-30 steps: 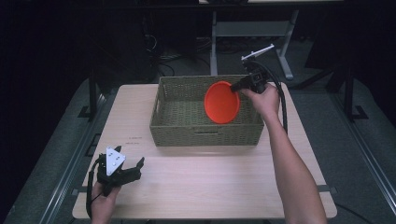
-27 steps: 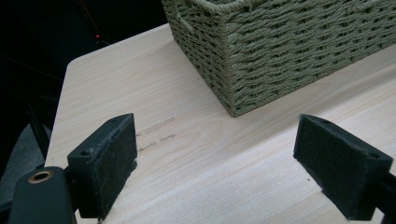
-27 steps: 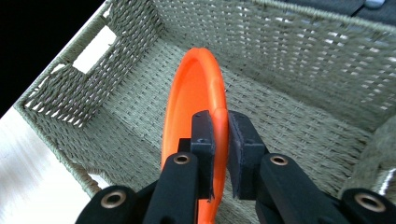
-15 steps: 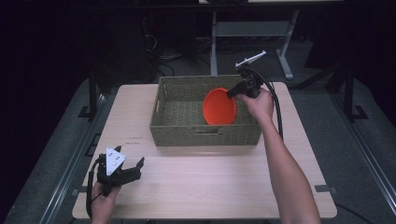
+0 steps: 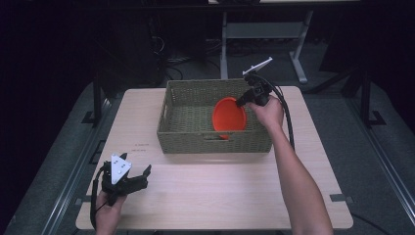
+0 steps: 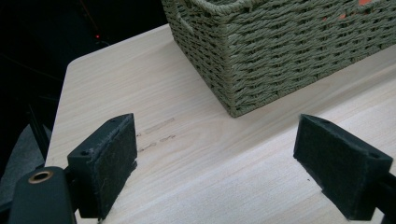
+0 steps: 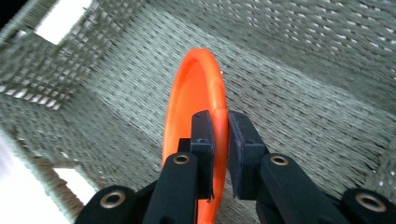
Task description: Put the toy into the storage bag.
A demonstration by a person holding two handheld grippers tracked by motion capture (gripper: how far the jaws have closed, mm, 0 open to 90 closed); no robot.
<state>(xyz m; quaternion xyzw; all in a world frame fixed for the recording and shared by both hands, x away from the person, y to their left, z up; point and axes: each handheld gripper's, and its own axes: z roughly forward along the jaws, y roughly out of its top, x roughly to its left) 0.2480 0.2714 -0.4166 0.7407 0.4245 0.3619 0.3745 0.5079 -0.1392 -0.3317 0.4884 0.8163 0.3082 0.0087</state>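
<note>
The right gripper is clamping the round orange plastic plate by its rim, on edge inside the woven olive rectangular basket. Advisable: lower until it rests, then release. The left gripper is resting open, near left.

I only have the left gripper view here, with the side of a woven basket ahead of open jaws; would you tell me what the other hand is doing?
Observer: The right tool holds an orange plate on edge inside the basket.
Operator: Thank you. Is the grip on the rim or the middle?
Observer: On the rim; in the right gripper view the two pads pinch the plate's edge, with woven basket floor behind.
Operator: And where does my left tool sit on the table?
Observer: The left tool is near the table's front left corner, well apart from the basket.
</note>
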